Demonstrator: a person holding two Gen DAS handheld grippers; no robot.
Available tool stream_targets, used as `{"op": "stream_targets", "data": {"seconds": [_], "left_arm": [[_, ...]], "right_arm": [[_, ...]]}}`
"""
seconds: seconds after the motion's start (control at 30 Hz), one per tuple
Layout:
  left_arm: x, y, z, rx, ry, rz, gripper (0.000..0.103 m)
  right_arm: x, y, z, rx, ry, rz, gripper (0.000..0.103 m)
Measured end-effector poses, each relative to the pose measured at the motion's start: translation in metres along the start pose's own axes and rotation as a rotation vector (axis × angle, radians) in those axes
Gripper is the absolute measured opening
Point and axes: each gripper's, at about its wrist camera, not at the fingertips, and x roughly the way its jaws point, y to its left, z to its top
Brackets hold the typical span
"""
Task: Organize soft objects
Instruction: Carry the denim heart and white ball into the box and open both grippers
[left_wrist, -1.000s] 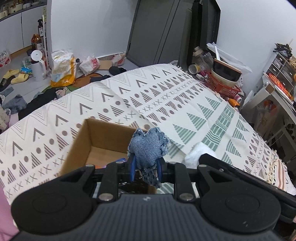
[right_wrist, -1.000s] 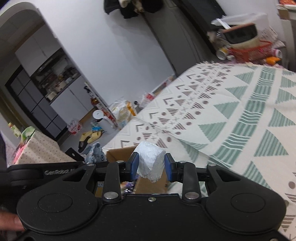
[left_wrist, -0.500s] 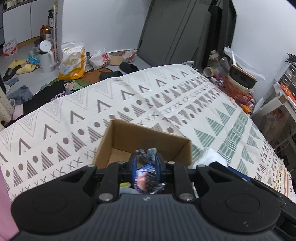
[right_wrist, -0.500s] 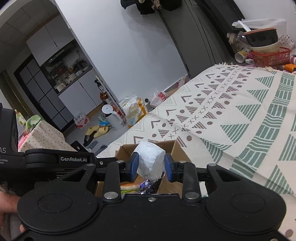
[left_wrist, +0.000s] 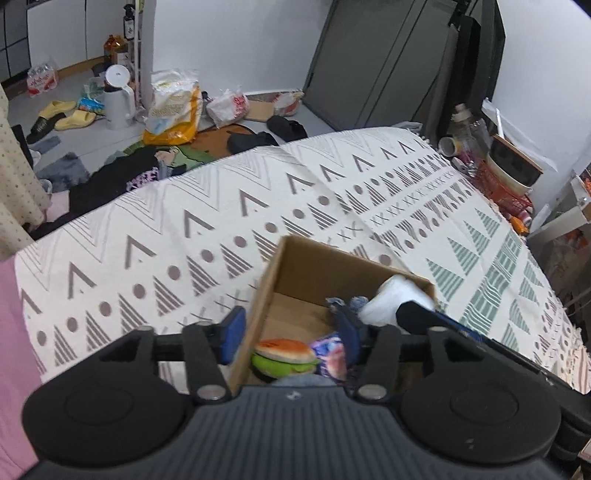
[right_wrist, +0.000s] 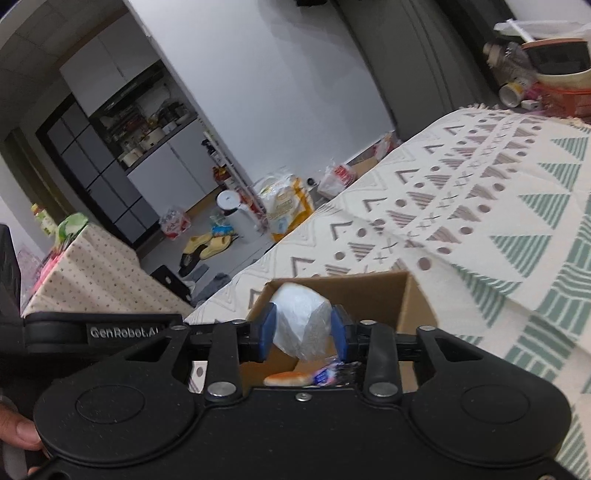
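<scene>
Soft objects are gathering in the cardboard box (left_wrist: 295, 266), which sits on the patterned bedspread (left_wrist: 184, 229). Inside it lie a plush burger (left_wrist: 284, 356), a crinkly purple packet (left_wrist: 328, 354) and a scrap of denim (left_wrist: 345, 306) against the far side.

The left tool (left_wrist: 291, 338) hangs over the box with its jaws opening; one blue pad sits outside the box's near wall, the other inside, and nothing is pressed between them. The right tool (right_wrist: 303, 332) also stands above the box, its jaws opening around a white soft lump (right_wrist: 299, 317). The lump sits between the pads, the left pad looks to be touching it and a gap shows at the right pad, so the hold looks let go and the lump seems about to drop in.

These things look light and squashy, so they should handle without risk of breakage; they will give under the pads and may cling to them or snag on the box rim. The white lump looks slick, like wrapped film, and is best pinched across its middle. The denim scrap would drape, so a bunched fold is the safer place to take it.
</scene>
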Motion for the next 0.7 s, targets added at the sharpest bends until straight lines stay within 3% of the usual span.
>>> {"op": "stream_targets", "data": {"seconds": [0.03,0.13,0.27,0.7], "left_arm": [[0.0,0.002,0.001,-0.001,0.0,0.008,0.067],[-0.001,0.009,0.001,-0.016,-0.001,0.023,0.079],[-0.006,0.013,0.002,-0.015,0.006,0.05,0.082],[-0.048,0.004,-0.01,0.035,-0.004,0.011,0.094]], "right_arm": [[0.001,0.001,-0.002,-0.009,0.005,-0.009,0.059],[-0.001,0.001,-0.004,-0.006,0.01,-0.033,0.06],[-0.01,0.0,-0.003,0.012,0.0,-0.045,0.063],[-0.057,0.009,-0.005,-0.014,0.022,-0.137,0.081]]}}
